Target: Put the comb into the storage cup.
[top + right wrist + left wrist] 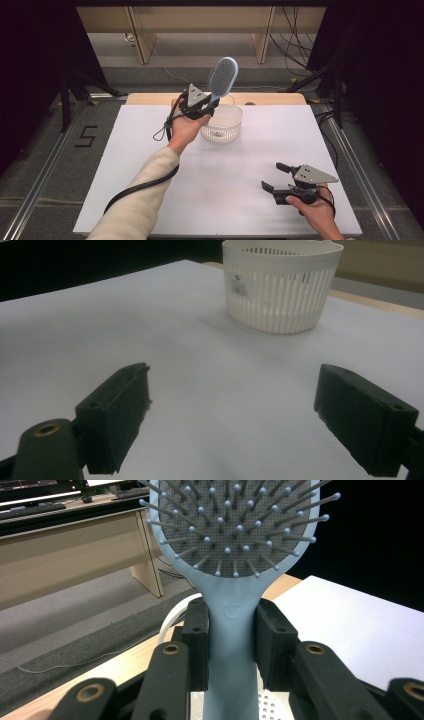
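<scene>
From my station, the pale blue plastic hairbrush (232,630) looks smooth and faintly satin, its grey bristle pad finely textured and the pins ball-tipped. The black matt fingers (197,645) of my left gripper (207,106) read as hard plastic with brass-coloured inserts, gripping the handle. The round white slotted plastic basket (282,285) has a slight sheen and a paper label. The white table (200,365) seems matt and smooth, possibly laminated board; its far edge shows bare pale wood. My sleeve (140,200) is cream knitted cloth.
</scene>
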Tool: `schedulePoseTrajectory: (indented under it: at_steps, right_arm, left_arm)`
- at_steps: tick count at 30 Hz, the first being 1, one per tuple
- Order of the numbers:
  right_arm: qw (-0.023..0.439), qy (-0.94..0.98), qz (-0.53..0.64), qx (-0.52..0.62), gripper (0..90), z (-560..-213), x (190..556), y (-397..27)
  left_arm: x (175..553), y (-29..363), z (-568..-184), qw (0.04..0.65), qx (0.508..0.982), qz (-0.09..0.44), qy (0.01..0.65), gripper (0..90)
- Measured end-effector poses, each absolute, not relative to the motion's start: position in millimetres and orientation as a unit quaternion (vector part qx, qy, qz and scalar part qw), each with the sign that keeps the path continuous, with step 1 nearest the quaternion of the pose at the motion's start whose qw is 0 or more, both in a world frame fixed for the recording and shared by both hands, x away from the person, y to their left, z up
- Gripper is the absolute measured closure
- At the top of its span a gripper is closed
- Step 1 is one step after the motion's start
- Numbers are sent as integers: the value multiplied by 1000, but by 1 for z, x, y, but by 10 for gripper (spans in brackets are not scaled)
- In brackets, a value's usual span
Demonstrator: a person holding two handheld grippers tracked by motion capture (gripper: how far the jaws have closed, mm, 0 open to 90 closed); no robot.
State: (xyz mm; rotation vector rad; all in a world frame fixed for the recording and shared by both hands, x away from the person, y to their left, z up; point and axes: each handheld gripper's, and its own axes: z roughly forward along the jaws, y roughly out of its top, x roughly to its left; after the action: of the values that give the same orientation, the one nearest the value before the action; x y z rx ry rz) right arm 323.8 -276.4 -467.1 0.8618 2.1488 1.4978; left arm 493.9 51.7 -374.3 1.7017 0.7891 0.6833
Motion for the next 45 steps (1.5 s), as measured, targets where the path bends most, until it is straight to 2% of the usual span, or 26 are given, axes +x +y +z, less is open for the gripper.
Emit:
schedulePoseTrajectory:
  at_steps: [45]
  right_arm:
    - [190,764,535,307,154,-467,324,-277]
  left_arm:
    - [504,46,-380,552,715,285,322,697]
